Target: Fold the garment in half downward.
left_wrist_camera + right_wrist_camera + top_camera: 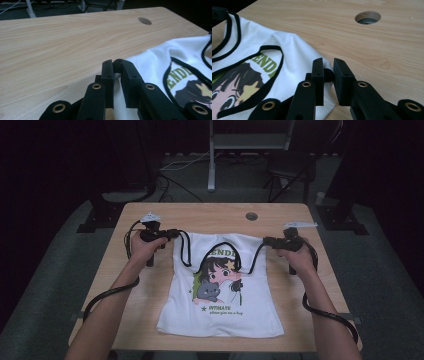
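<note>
A white shirt (250,310) with black trim and a cartoon girl print lies flat on the wooden table (210,215), collar toward the far side. My left gripper (174,234) is at the shirt's far left shoulder. In the left gripper view the left gripper (115,65) has its jaws nearly together, with white cloth (160,62) pinched between them. My right gripper (266,241) is at the far right shoulder. In the right gripper view the right gripper (329,65) has its jaws close on the edge of the shirt (294,55), with a dark bit of trim between them.
A round cable hole (251,216) sits in the table beyond the shirt, also seen as the hole (145,21) and the hole (367,17). Bare wood lies left, right and beyond the shirt. Dark floor, cables and chair legs (212,165) are behind the table.
</note>
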Demonstrator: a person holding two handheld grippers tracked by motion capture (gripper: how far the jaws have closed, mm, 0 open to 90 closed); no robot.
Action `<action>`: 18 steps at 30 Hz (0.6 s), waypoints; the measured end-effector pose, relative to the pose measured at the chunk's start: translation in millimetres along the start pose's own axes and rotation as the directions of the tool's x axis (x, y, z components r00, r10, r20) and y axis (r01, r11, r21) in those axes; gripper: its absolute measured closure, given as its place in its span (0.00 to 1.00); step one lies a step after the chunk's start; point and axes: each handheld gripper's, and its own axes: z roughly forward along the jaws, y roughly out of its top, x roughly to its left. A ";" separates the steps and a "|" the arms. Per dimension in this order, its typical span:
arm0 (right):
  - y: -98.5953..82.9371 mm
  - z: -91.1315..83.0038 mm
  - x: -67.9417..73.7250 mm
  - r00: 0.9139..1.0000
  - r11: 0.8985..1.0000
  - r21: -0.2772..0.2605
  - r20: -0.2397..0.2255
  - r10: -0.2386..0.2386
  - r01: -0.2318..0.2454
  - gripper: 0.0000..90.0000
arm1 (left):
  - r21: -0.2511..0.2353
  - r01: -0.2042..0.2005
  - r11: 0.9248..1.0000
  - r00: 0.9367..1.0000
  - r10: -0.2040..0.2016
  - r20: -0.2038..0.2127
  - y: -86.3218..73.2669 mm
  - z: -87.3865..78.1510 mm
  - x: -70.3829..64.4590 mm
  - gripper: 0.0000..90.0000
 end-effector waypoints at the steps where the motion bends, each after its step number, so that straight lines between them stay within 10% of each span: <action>1: 0.6 -1.5 0.9 1.000 1.000 -0.003 -0.007 -0.004 0.004 0.89 | -0.008 -0.001 1.000 1.000 0.001 0.005 1.0 -2.2 -1.0 0.90; 18: -6.4 -55.7 21.1 0.990 0.993 -0.109 -0.131 -0.057 0.043 0.89 | -0.088 -0.064 0.994 0.995 0.070 0.071 -4.3 -52.8 -23.8 0.90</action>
